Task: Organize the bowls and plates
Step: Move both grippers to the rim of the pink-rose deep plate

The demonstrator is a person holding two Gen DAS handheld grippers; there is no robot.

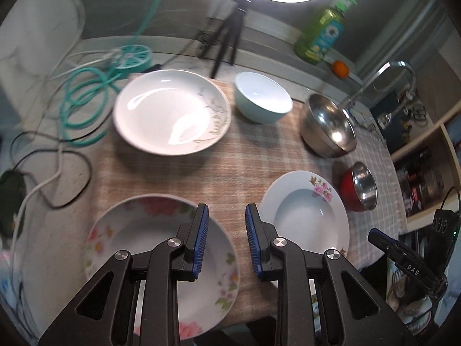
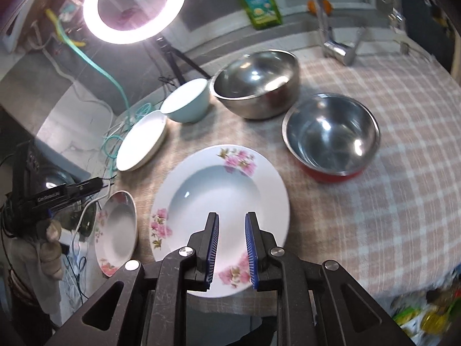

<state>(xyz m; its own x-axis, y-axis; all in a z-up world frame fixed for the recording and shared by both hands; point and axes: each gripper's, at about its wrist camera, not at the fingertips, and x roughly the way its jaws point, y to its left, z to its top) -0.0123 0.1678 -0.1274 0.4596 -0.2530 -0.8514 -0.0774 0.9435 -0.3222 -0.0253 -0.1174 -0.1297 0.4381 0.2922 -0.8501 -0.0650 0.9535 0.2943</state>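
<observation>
Claws above the laid-out dishes

Plates and bowls lie spread over the checked cloth (image 2: 374, 132) that covers the desk (image 1: 69, 173). From the left wrist view I see my left claw (image 1: 226, 216) raised over the cloth, its blue pads a narrow gap apart and nothing between them. Below its left finger lies the pink-flowered plate (image 1: 138, 236) at the near left corner of the cloth. To the right of that claw lies the deep plate with pink blossoms (image 1: 308, 216), and just beside it, on the right, the red bowl with a steel lining (image 1: 360, 190). Farther back stand the large white plate (image 1: 170, 112), the pale blue bowl (image 1: 262, 98) and the large steel bowl (image 1: 328, 127), in a row from left to right.

From the right wrist view my right claw (image 2: 232, 225) hovers over the near rim of the deep plate with pink blossoms, its pads likewise only slightly apart and gripping nothing. All the dishes stand singly; none is stacked on another. At the left edge of this view a gloved hand (image 2: 50, 248) holds the other claw's black handle. A lit ring lamp (image 2: 134, 5) on a tripod stands behind the dishes, with a green bottle (image 2: 256, 0) on the ledge beyond.
</observation>
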